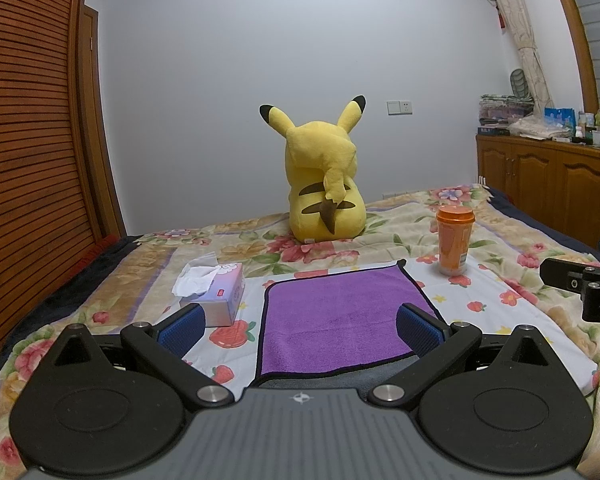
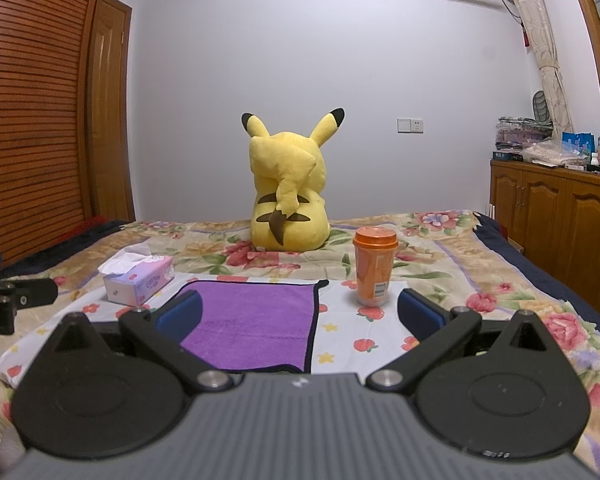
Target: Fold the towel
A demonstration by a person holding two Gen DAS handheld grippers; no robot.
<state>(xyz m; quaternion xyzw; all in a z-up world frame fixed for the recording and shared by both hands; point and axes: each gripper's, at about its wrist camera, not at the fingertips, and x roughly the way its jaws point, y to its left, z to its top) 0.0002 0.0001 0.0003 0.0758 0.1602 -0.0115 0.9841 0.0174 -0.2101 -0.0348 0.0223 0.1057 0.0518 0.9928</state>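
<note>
A purple towel (image 1: 336, 316) with dark edging lies flat on a white fruit-print cloth (image 1: 488, 292) on the bed; its grey underside shows at the near edge. It also shows in the right wrist view (image 2: 256, 324). My left gripper (image 1: 300, 326) is open, its blue pads above the towel's near part, holding nothing. My right gripper (image 2: 300, 314) is open and empty, over the towel's right edge. Each gripper shows at the side of the other's view.
A tissue box (image 1: 216, 292) sits left of the towel. An orange lidded cup (image 1: 454, 240) stands at its far right corner. A yellow plush toy (image 1: 324, 184) sits further back on the floral blanket. A wooden cabinet (image 1: 548, 184) stands at the right, a slatted wardrobe (image 1: 32, 120) at the left.
</note>
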